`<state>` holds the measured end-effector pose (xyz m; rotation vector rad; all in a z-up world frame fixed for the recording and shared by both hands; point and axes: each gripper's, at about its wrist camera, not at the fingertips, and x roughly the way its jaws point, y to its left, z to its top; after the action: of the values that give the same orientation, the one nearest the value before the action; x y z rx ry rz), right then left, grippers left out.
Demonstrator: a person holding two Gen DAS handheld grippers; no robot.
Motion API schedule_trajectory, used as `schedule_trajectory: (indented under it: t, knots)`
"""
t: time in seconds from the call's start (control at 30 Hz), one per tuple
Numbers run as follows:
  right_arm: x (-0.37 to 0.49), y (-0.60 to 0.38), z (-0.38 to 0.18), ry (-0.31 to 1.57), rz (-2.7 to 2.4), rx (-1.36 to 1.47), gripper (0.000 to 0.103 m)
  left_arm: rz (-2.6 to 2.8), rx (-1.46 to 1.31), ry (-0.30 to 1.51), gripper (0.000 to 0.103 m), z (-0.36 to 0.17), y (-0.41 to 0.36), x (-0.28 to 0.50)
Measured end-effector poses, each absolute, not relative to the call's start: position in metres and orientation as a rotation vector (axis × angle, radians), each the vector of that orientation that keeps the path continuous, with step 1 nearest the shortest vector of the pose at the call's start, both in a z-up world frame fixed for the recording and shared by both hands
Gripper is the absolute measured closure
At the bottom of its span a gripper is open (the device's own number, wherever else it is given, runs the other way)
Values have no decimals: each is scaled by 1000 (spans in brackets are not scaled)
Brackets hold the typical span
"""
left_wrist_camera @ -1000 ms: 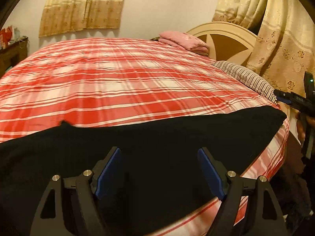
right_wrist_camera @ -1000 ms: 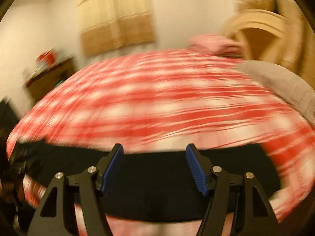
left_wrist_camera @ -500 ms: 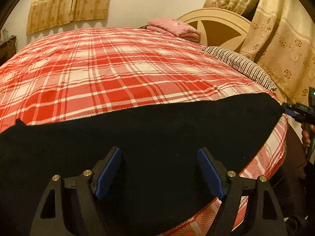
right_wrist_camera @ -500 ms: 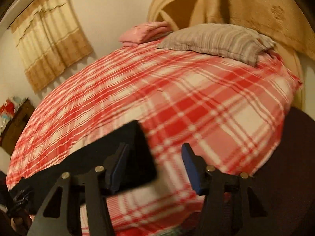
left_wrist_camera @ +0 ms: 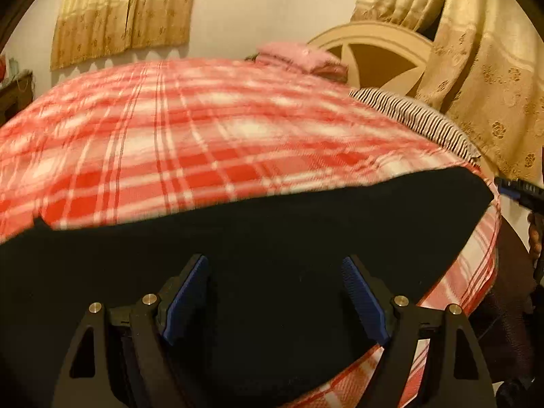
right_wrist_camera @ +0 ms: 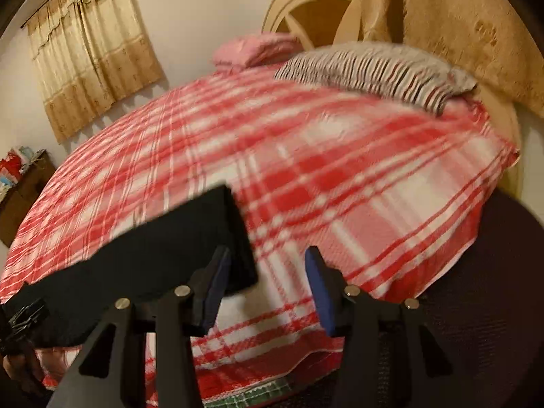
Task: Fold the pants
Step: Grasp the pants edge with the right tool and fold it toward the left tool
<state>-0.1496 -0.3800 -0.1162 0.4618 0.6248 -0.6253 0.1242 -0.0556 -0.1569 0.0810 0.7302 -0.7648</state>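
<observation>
Left wrist view: the left gripper [left_wrist_camera: 275, 301] hangs over the black pants [left_wrist_camera: 255, 255], jaws spread wide w/ nothing between the blue pads [left_wrist_camera: 185, 301] — released, not gripping. The pants lie as a long dark band across the near edge of the bed, on the red plaid bedspread [left_wrist_camera: 204, 142]; their right end stops just short of the bed's corner. At the far right edge the right gripper [left_wrist_camera: 520, 192] pokes in, near that end of the cloth. Beyond: a striped pillow [left_wrist_camera: 414, 119], folded pink bedding [left_wrist_camera: 302, 56], the round headboard [left_wrist_camera: 377, 57] and gold curtains [left_wrist_camera: 482, 78].

Right wrist view: the right gripper [right_wrist_camera: 263, 289] is also spread open and empty. The squared end of the pants [right_wrist_camera: 163, 255] sits under and just left of the left pad [right_wrist_camera: 214, 289]; the right pad is over bare plaid bedspread [right_wrist_camera: 340, 176]. The frame is blurry, so whether the pad touches the cloth — can't tell. The left gripper [right_wrist_camera: 23, 316] shows small at the far left, by the other end.

Step in hand, prob.: taking hold of each end to fold lengthwise. To do it well, shift the right gripper left so both pads straddle the hem, pinch all layers near the corner, grip the other end likewise w/ the left, then lift both evenly so the band doesn't twist or drag the bedspread.
</observation>
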Motion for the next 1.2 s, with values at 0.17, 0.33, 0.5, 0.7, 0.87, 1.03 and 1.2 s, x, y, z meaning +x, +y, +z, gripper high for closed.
schedule_trajectory:
  t: [0.17,0.33,0.5,0.7,0.87,1.03,1.2]
  knots:
    - [-115,-360,-76,560,-508,419,51,-705,116,762,21,-163,-67,145]
    - [-17,-299,-83,681,-230,292,50,-718,170,760,15,-177,-75,131]
    - [56,-258,-134,853,-139,233,50,-709,306,704,9,-187,-80,107]
    - [45,-240,-174,940,-126,111,52,-725,287,658,3,-195,-76,101]
    - [50,-246,-162,928,-143,176,52,-720,232,712,3,-184,-70,107]
    - [42,-216,-147,867,-49,169,46,-634,149,739,3,-182,-40,111]
    - [42,-184,-179,905,-87,6,44,-584,112,755,3,-183,-25,113]
